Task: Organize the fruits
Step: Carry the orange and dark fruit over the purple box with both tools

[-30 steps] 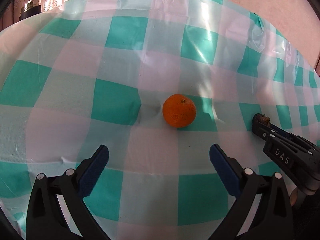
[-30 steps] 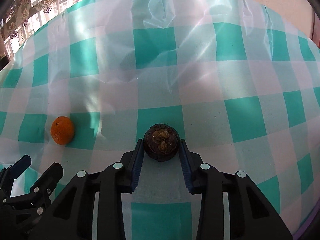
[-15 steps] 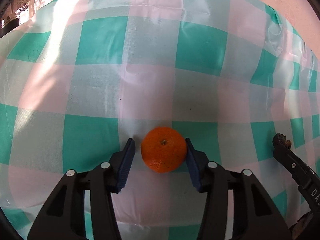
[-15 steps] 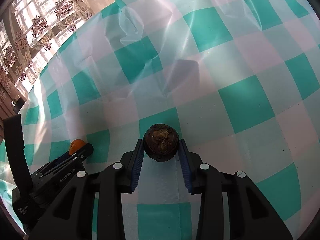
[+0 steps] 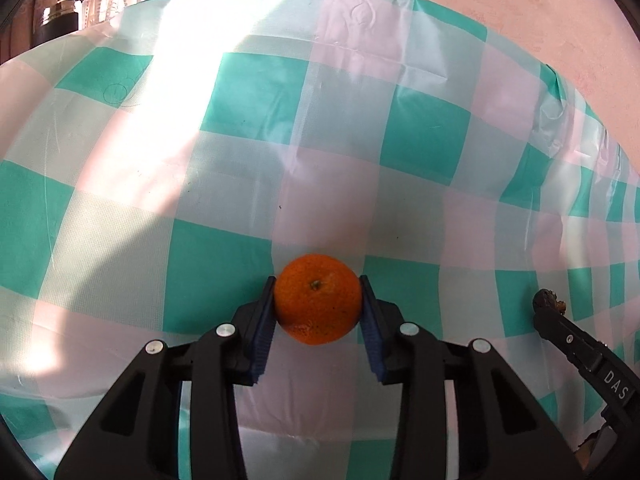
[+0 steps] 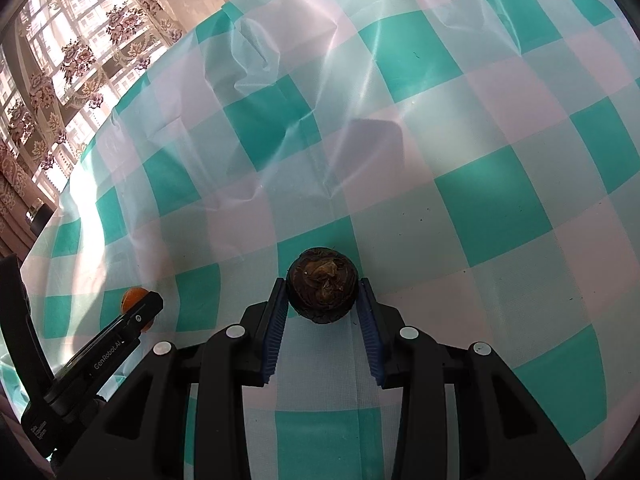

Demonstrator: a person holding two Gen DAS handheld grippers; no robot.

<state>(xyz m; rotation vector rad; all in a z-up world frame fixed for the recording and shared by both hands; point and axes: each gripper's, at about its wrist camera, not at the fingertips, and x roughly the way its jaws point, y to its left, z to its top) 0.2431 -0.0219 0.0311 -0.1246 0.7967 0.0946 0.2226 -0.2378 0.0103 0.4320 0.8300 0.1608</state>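
Observation:
My left gripper (image 5: pixel 318 300) is shut on an orange (image 5: pixel 317 298), its blue pads pressed against both sides of the fruit. My right gripper (image 6: pixel 322 294) is shut on a dark brown round fruit (image 6: pixel 322 291). In the right wrist view the orange (image 6: pixel 131 296) peeks out behind the left gripper's finger at the lower left. In the left wrist view the dark fruit (image 5: pixel 548 301) shows at the tip of the right gripper's finger at the right edge. Whether either fruit is off the cloth I cannot tell.
A teal, white and pink checked plastic tablecloth (image 5: pixel 256 96) covers the table, with creases (image 6: pixel 256 76) near the far side. A pink wall (image 5: pixel 520 12) lies beyond the far edge. A window with flowered lace curtains (image 6: pixel 76 56) is at the far left.
My left gripper moved up to the orange and closed on it. My right gripper kept its hold on the dark fruit and swung its view towards the window side.

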